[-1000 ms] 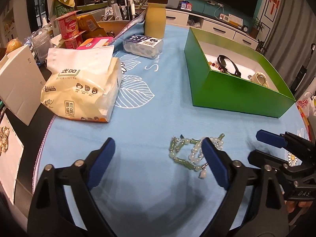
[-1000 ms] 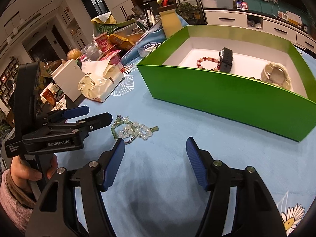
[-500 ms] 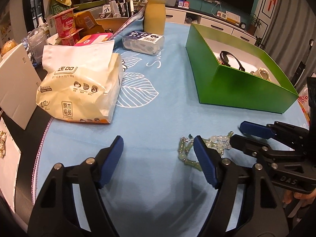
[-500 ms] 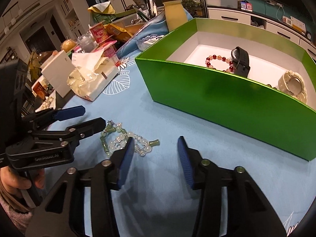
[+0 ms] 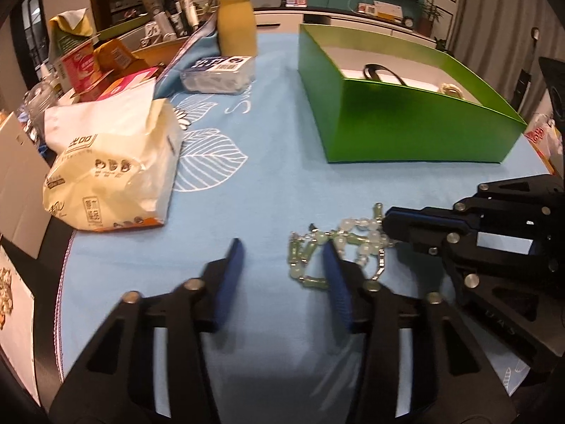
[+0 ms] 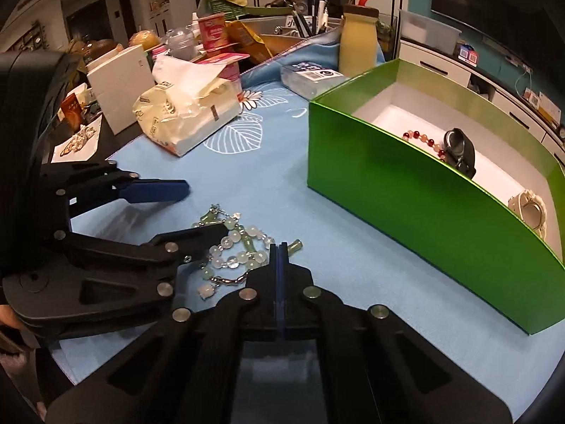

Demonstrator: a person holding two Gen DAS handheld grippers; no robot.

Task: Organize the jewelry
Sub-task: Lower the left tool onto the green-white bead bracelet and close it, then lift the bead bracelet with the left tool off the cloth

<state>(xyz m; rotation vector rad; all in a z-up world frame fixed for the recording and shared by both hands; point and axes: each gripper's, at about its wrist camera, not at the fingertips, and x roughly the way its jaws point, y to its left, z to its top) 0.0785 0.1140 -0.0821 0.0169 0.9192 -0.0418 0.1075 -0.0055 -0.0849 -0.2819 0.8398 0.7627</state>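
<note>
1. Right wrist view showed the right gripper [image 6: 279,247] with its blue pads pressed together at the edge of the pale green bead bracelet [image 6: 235,247]; whether a strand was caught could not be told.
2. The left gripper [image 5: 284,272] had just been closing, part open, one finger among the beads.
3. A sound pick likely needed a strand pinned before lifting clear of the blue tablecloth [image 5: 268,162].
4. Beyond, the green box [image 6: 406,190] held a red bead bracelet [image 6: 422,139], black watch [image 6: 461,152] and cream watch [image 6: 529,206].
</note>
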